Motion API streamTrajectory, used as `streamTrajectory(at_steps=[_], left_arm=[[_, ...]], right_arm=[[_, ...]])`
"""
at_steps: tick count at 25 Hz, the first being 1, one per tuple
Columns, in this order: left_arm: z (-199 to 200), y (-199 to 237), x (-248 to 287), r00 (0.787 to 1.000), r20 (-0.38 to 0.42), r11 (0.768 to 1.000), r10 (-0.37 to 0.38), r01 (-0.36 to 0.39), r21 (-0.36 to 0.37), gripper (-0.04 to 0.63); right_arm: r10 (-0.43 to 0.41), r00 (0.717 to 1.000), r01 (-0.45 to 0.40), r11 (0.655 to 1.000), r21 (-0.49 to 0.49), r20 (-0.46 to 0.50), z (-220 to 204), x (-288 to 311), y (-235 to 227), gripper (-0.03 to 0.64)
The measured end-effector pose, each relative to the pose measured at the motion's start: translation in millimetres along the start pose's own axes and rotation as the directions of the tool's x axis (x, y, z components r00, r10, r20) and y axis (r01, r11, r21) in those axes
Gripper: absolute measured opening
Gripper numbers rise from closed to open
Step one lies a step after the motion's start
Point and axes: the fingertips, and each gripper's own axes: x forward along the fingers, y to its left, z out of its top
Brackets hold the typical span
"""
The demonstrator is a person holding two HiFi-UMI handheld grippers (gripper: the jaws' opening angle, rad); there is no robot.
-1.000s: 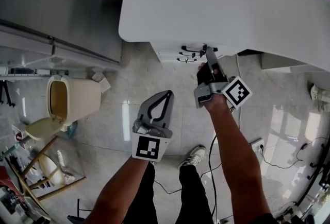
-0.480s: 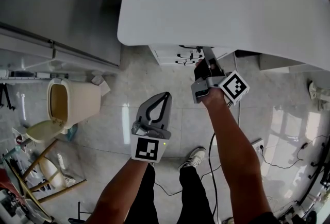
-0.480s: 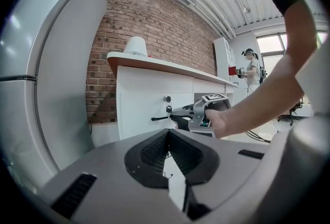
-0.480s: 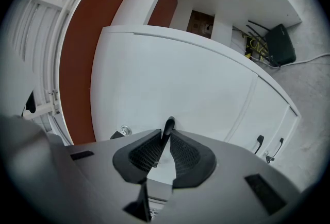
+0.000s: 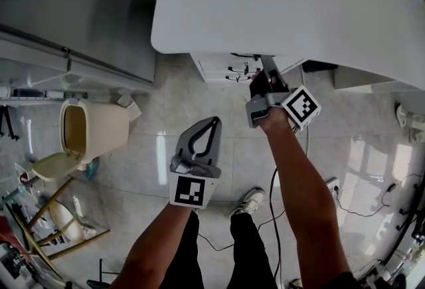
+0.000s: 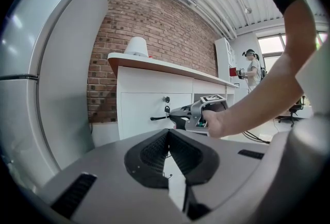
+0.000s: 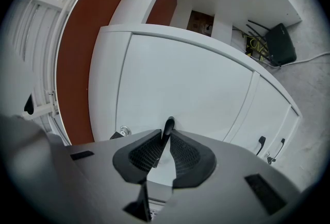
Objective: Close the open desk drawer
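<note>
**A:** Where's the drawer [image 7: 180,84] right now, and how do you reckon it'll handle?

**B:** In the head view it's at 12 o'clock, tucked under the front edge of the white desk [image 5: 279,2]. Can't really tell how far it sticks out from these angles. The right gripper [image 7: 166,140] is clamped onto the thin black handle [image 7: 168,126], which sits pinched between the jaws with its end poking out past the tips. There's a little lock [image 7: 124,130] at 9 o'clock of the handle, and two smaller handles [image 7: 270,147] down at 4 o'clock.

**A:** Is that a good place to grab it?

**B:** I think so. The front is a rigid panel and the handle looks stiff, so nothing should flex. My guess is it rides on runners and isn't heavy, so a straight, steady shove should do it. The bar looks slick, so a sideways pull could slip off. Push too hard and it could slam.

**A:** What about the arm pose?

**B:** The right forearm [image 5: 299,181] is stretched out from 5 o'clock toward the drawer, with the gripper about level and square to the front. The left gripper [image 6: 168,138] hangs back at 6 o'clock, tipped slightly down, jaws closed together with nothing in them. It's just watching from the side.
</note>
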Motion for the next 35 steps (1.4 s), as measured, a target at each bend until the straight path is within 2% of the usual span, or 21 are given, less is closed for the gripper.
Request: streamTrajectory(at_steps=[11,20,22,24,27,29,31,33,35], left_arm=[[0.8,0.3,-7.1,1.0,0.005,0.999,0.013,-0.012,-0.036,0.006],[7.3,-3.4,-21.5,0.999,-0.002,0.996,0.037,-0.037,-0.084,0.006],[6.2,-4.1,-23.6,0.999,-0.01,0.995,0.038,-0.039,-0.088,0.006],[6.5,-5.7,-26.7,0.999,-0.011,0.996,0.035,-0.036,-0.086,0.006],[9.7,-10.8,-31.1,1.0,-0.009,0.996,0.026,-0.027,-0.084,0.006],[13.7,-14.3,-34.7,1.0,-0.005,0.996,0.021,-0.021,-0.092,0.006],[18.8,-17.1,-41.3,1.0,0.001,0.994,0.021,-0.021,-0.105,0.006],[24.2,-20.3,-48.5,1.0,0.008,0.995,0.023,-0.022,-0.099,0.006],[28.0,-24.1,-53.5,1.0,0.016,0.997,0.021,-0.02,-0.074,0.006]], right_arm=[[0.005,0.999,-0.006,0.999,0.044,0.035,-5.7,-6.8,-0.5,0.063],[-0.014,0.999,0.014,1.0,0.01,0.028,-21.6,-39.9,16.8,0.061],[-0.01,1.0,0.01,1.0,-0.023,0.006,-26.3,-51.7,24.2,0.061],[-0.013,0.999,0.007,0.995,-0.103,-0.05,-35.8,-66.1,33.0,0.051],[0.019,0.992,-0.042,0.981,-0.187,-0.127,-50.8,-88.2,52.0,0.039],[0.042,0.987,-0.08,0.966,-0.247,-0.157,-57.3,-102.0,69.1,0.037],[0.049,0.983,-0.107,0.936,-0.335,-0.177,-63.2,-117.0,86.9,0.035],[0.028,0.983,-0.111,0.882,-0.457,-0.184,-66.1,-132.6,104.2,0.032],[-0.004,0.984,-0.104,0.801,-0.589,-0.179,-68.2,-146.2,123.5,0.032]])
